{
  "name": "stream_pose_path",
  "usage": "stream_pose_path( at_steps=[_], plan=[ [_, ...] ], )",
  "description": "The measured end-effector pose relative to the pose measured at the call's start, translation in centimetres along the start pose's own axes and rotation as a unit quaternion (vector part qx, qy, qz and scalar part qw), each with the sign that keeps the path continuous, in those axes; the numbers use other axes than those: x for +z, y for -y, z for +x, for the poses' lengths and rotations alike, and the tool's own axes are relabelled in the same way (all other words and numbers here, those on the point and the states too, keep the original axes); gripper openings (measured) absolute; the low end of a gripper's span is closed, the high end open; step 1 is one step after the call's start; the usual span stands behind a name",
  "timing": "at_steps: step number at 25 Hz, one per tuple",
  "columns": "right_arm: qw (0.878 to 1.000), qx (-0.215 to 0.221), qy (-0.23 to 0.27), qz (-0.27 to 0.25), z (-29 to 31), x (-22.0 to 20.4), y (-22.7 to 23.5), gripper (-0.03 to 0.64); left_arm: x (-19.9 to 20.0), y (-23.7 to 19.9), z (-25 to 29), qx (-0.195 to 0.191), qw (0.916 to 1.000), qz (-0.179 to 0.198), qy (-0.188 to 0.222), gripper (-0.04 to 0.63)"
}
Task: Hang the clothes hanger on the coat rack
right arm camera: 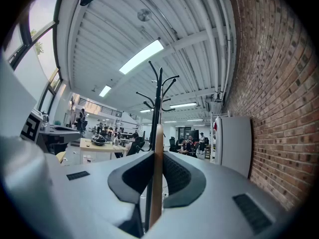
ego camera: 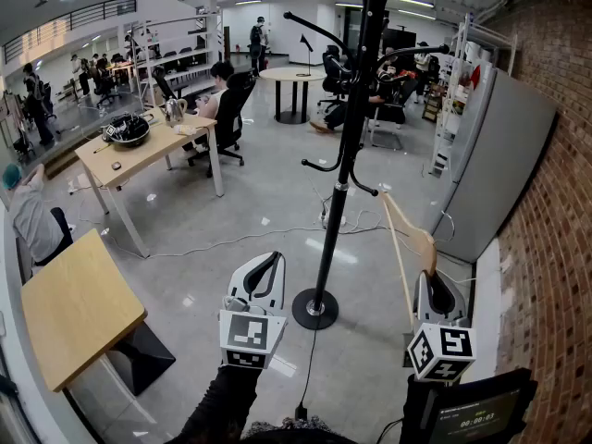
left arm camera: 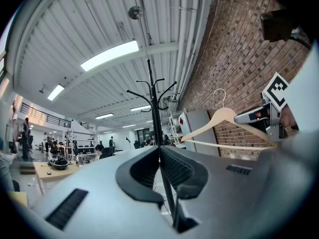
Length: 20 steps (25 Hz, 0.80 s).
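A black coat rack stands on a round base in the middle of the head view, its curved hooks spreading out near the top. My right gripper is to the right of the pole, shut on a pale wooden hanger that rises up and left toward the rack without touching it. In the right gripper view the hanger shows edge-on between the jaws of my right gripper, with the rack straight behind. My left gripper is shut and holds nothing, just left of the base. In the left gripper view my left gripper faces the rack and the hanger.
A grey fridge and a brick wall stand close on the right. A wooden table is at the near left and another desk with seated people lies further back. Cables run across the floor near the rack.
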State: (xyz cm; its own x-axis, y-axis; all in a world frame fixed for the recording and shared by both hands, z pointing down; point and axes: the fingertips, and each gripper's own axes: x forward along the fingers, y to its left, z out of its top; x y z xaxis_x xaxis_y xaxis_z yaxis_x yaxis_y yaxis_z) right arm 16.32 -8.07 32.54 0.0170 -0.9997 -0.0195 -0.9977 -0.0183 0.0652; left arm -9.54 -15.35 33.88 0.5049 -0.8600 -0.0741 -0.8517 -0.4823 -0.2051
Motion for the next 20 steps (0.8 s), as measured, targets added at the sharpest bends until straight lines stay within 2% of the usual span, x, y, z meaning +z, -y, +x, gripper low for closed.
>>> stream_pose_path(
  at_steps=[14,20],
  plan=[
    [0.999,-0.031,0.011,-0.012,5.0,0.6,0.1,0.060,-1.0,-3.7,5.1,-0.015,0.9999,-0.002,0.005,0.015],
    [1.000,-0.022,0.016,-0.015,8.9,0.8,0.5,0.060,-2.2,-4.8,7.7,-0.004,1.0000,-0.005,0.001,0.015]
  ],
)
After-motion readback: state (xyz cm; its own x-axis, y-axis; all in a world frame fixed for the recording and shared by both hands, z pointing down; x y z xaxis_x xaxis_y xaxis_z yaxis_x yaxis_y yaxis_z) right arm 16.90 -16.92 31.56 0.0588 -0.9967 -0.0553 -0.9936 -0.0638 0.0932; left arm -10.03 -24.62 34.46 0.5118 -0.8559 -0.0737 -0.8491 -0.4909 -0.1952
